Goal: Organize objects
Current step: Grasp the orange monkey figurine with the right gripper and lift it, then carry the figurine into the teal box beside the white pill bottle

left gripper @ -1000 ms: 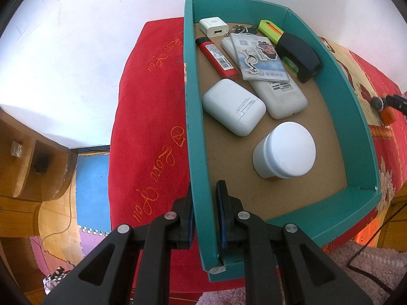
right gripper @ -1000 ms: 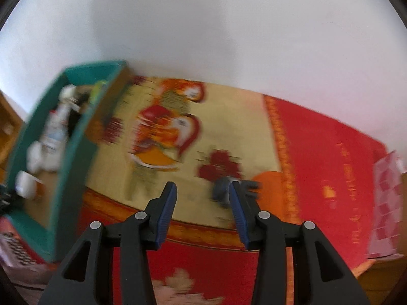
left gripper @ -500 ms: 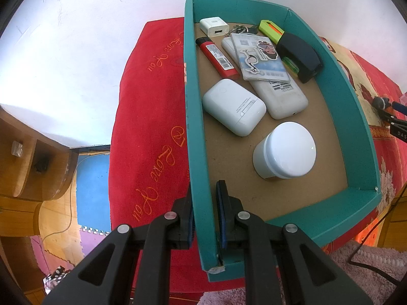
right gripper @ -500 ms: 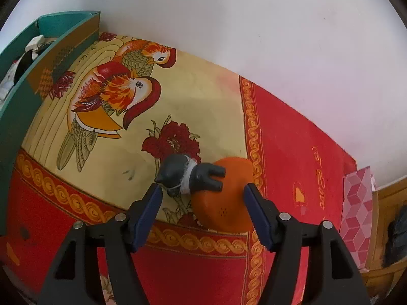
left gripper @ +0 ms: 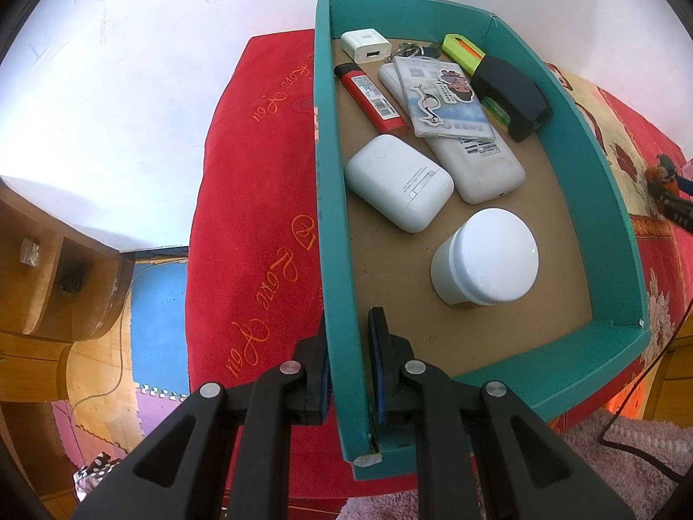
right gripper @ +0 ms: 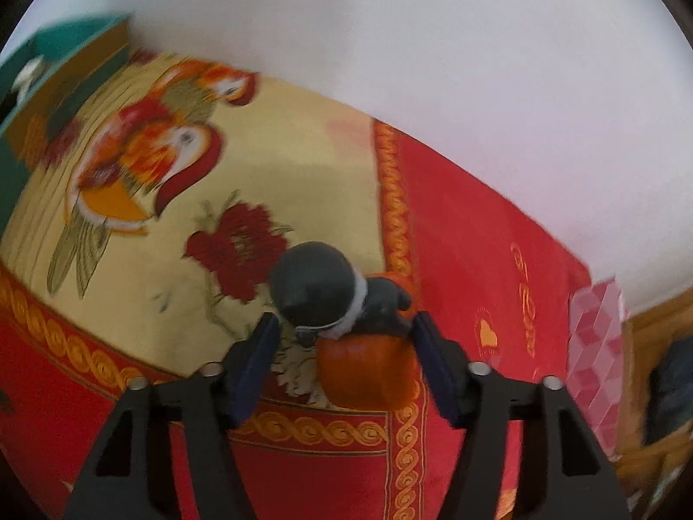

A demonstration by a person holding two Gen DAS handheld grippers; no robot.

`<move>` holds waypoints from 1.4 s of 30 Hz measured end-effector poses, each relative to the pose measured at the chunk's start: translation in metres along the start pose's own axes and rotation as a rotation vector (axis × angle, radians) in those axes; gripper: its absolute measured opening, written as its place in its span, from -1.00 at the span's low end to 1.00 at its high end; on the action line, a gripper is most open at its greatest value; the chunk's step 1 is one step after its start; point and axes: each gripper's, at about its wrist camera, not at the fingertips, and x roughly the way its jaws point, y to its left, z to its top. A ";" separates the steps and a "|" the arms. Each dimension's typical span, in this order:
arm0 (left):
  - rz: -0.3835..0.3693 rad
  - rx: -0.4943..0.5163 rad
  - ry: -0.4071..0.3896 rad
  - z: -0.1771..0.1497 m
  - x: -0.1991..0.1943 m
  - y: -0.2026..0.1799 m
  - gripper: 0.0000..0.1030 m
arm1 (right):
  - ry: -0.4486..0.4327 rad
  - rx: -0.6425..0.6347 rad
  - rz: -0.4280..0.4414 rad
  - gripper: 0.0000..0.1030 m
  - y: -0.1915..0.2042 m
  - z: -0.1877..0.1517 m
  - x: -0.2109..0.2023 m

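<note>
Progress looks well along, judging by the teal tray (left gripper: 333, 199), which already holds 8 things ahead of the left gripper (left gripper: 350, 359): a white jar (left gripper: 487, 258) nearest the fingers, a white case (left gripper: 398, 182), a white power bank (left gripper: 472, 160) with a card holder (left gripper: 442, 95) lying on it, a red lighter (left gripper: 372, 99), a white charger (left gripper: 366, 45), a black stapler (left gripper: 511, 95) and a green highlighter (left gripper: 463, 50), plus keys at the far wall. That gripper is clamped on the tray's near left wall.

Left to do, I judge: 1 toy (right gripper: 346, 329), a dark figure on an orange base, out on the red cloth (right gripper: 476, 260). It sits between the fingers of the right gripper (right gripper: 344, 368), which are closing around it; the right pad seems at its base, the left one apart from it.
</note>
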 end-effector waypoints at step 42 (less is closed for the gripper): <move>0.013 0.005 0.004 -0.002 -0.002 0.006 -0.77 | 0.117 0.398 0.322 -0.20 -0.063 -0.018 0.026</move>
